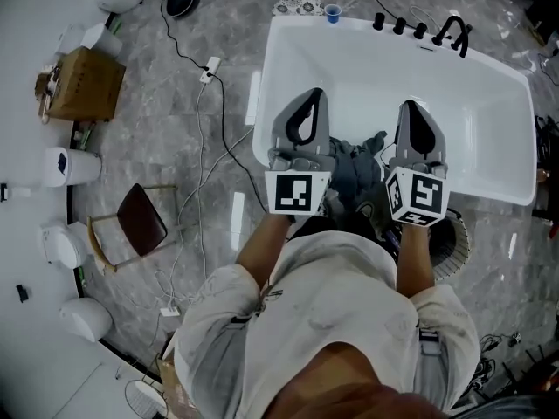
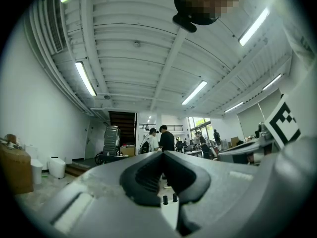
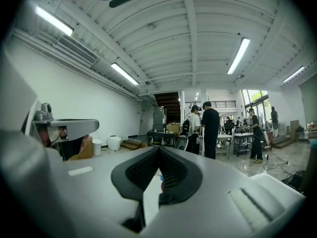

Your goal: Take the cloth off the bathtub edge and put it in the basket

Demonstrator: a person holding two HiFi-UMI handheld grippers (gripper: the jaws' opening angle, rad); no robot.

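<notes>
A dark grey cloth [image 1: 354,171] lies bunched on the near edge of the white bathtub [image 1: 489,120], between my two grippers. My left gripper [image 1: 312,94] is just left of the cloth, pointing out over the tub, its jaws shut with nothing in them. My right gripper [image 1: 413,106] is just right of the cloth, also shut and empty. In the left gripper view the left gripper [image 2: 161,152] looks level across the room, and so does the right gripper [image 3: 159,148] in its own view. The round ribbed basket [image 1: 452,244] stands on the floor by the tub, partly hidden under my right arm.
Black taps [image 1: 452,31] and a blue cup [image 1: 333,12] sit on the tub's far rim. A brown chair [image 1: 140,221], a cardboard box [image 1: 85,84], white appliances [image 1: 68,166] and cables [image 1: 205,147] lie to the left. Several people [image 3: 210,128] stand far off in the room.
</notes>
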